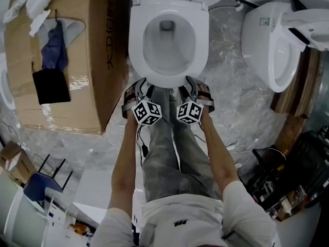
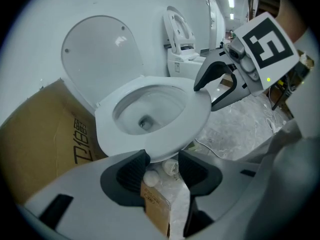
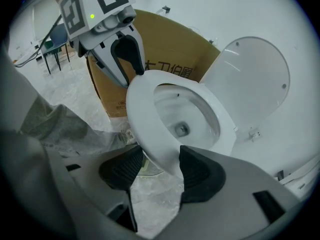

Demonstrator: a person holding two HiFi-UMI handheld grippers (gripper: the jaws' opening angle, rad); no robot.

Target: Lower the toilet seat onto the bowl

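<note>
The white toilet seat [image 1: 136, 41] lies flat on the bowl, and the lid [image 2: 100, 54] stands upright behind it. Both grippers are at the seat's front edge. My left gripper [image 1: 140, 86] is open; in the left gripper view the front rim of the seat [image 2: 195, 116] sits just above its spread jaws [image 2: 162, 166], with no pad pressing on it. My right gripper [image 1: 198, 86] is open too; in the right gripper view the rim of the seat [image 3: 145, 114] reaches down between its jaws [image 3: 160, 166], with a gap beside the left pad. The lid [image 3: 255, 79] shows at the right there.
A large cardboard box [image 1: 77, 55] stands close on the toilet's left. A second toilet [image 1: 270, 45] stands at the right. Cables [image 1: 241, 143] trail over the marble floor. A small carton [image 2: 155, 199] lies below the bowl's front. The person's grey trouser legs [image 1: 169, 138] stand before the bowl.
</note>
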